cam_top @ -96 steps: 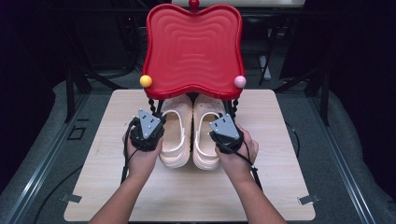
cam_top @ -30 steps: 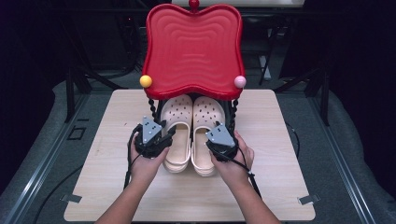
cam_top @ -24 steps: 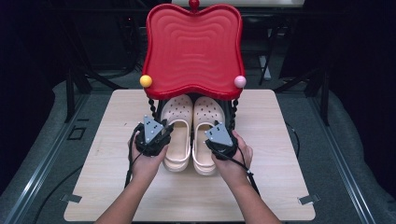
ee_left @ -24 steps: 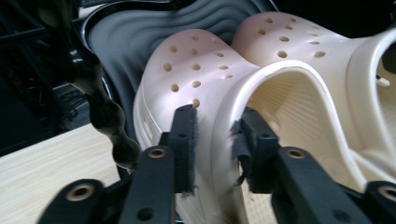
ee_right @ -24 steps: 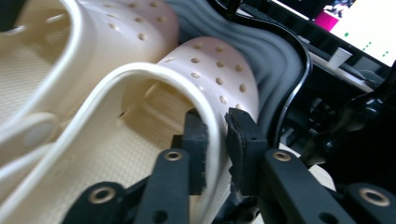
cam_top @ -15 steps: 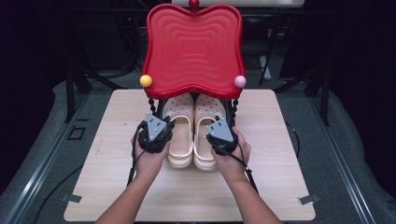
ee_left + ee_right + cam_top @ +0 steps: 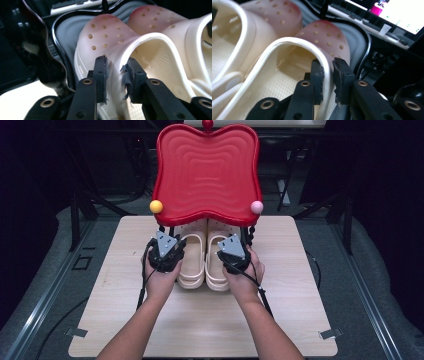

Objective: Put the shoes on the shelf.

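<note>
The left gripper [image 7: 115, 77] has its jaws clamped on the outer side wall of the left clog [image 7: 112, 47], one pad inside the opening and one outside, having just eased a little wider. The right gripper [image 7: 327, 80] likewise pinches the outer wall of the right clog [image 7: 294, 50], jaws also just eased. Both cream clogs sit side by side on the counter [image 7: 300, 285], toes tucked under the red tray [image 7: 207, 170].

Toes of the 2 clogs [image 7: 205, 251] lie hidden beneath the red tray [image 7: 206, 170] in the high view — both gripper views crop their heels.
</note>
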A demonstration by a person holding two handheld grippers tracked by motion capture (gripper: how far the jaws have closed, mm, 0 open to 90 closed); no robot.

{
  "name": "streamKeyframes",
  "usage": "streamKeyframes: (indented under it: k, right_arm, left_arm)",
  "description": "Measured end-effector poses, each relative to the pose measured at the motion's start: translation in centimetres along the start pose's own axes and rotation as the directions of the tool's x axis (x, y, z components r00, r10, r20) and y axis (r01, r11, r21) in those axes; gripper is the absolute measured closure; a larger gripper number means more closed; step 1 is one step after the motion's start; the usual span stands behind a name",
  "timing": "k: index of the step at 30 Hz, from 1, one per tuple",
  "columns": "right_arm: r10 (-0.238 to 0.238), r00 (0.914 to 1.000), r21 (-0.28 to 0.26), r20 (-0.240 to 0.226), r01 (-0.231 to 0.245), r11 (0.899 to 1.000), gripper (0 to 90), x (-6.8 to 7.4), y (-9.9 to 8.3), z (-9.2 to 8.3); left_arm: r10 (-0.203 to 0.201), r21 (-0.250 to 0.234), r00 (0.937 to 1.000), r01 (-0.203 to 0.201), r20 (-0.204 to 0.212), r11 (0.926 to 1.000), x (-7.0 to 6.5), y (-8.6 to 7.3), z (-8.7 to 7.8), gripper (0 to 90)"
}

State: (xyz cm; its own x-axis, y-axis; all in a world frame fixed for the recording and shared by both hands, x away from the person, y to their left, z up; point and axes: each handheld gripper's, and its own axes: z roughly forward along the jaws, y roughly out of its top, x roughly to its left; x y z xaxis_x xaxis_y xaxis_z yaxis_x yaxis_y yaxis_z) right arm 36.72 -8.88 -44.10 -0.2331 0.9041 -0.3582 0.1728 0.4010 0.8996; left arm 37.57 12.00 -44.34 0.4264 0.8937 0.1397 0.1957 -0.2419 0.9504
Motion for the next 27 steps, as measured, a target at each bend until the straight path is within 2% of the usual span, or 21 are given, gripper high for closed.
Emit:
streamKeyframes:
  k: [3, 5, 6, 9, 13, 17, 19, 23, 27]
  right_arm:
    - [0.005, 0.9997, -0.007, -0.025, -0.005, 1.0, 72.1, -0.1, 0.0, -0.2]
    - [0.015, 0.9987, -0.007, -0.049, -0.015, 1.0, 67.2, -0.3, 0.1, -0.3]
    - [0.006, 0.9986, -0.004, -0.053, -0.006, 1.0, 63.3, -0.2, 0.1, -0.3]
    - [-0.028, 0.9984, 0.008, -0.048, 0.029, 1.0, 59.2, 0.0, -0.1, -0.4]
    - [-0.032, 0.9981, 0.013, -0.053, 0.033, 0.999, 56.8, 0.1, 0.0, -0.7]
    - [-0.045, 0.9969, 0.011, -0.064, 0.046, 0.999, 55.3, 0.2, 0.1, -1.2]
    - [-0.057, 0.9962, 0.006, -0.065, 0.058, 0.998, 54.9, 0.2, 0.1, -1.6]
    - [-0.051, 0.9959, 0.007, -0.076, 0.051, 0.999, 54.8, 0.0, 0.2, -2.4]
    - [-0.064, 0.9943, 0.003, -0.085, 0.064, 0.998, 54.3, -0.1, 0.3, -3.7]
  left_arm:
    - [-0.012, -0.006, 0.9999, 0.012, 0.011, 0.9999, 0.0, 0.0, -0.1, 69.5]
    - [-0.038, -0.008, 0.9988, 0.039, 0.03, 0.9992, 0.0, 0.2, -0.2, 64.9]
    - [-0.041, -0.014, 0.9986, 0.041, 0.034, 0.9991, 0.0, 0.2, -0.3, 62.3]
    - [-0.021, -0.019, 0.9993, 0.021, 0.031, 0.9996, -0.2, 0.3, -0.5, 58.4]
    - [-0.015, -0.004, 0.9994, 0.015, 0.03, 0.9999, -0.3, 0.4, -0.9, 56.3]
    - [-0.019, -0.013, 0.9993, 0.019, 0.031, 0.9997, -0.2, 0.3, -1.5, 55.0]
    - [-0.022, -0.01, 0.9992, 0.022, 0.034, 0.9997, -0.1, 0.3, -1.8, 54.7]
    - [-0.026, -0.014, 0.9988, 0.027, 0.04, 0.9995, -0.2, 0.2, -2.5, 54.7]
    - [-0.014, -0.018, 0.9984, 0.015, 0.055, 0.9997, -0.4, 0.4, -3.6, 54.8]
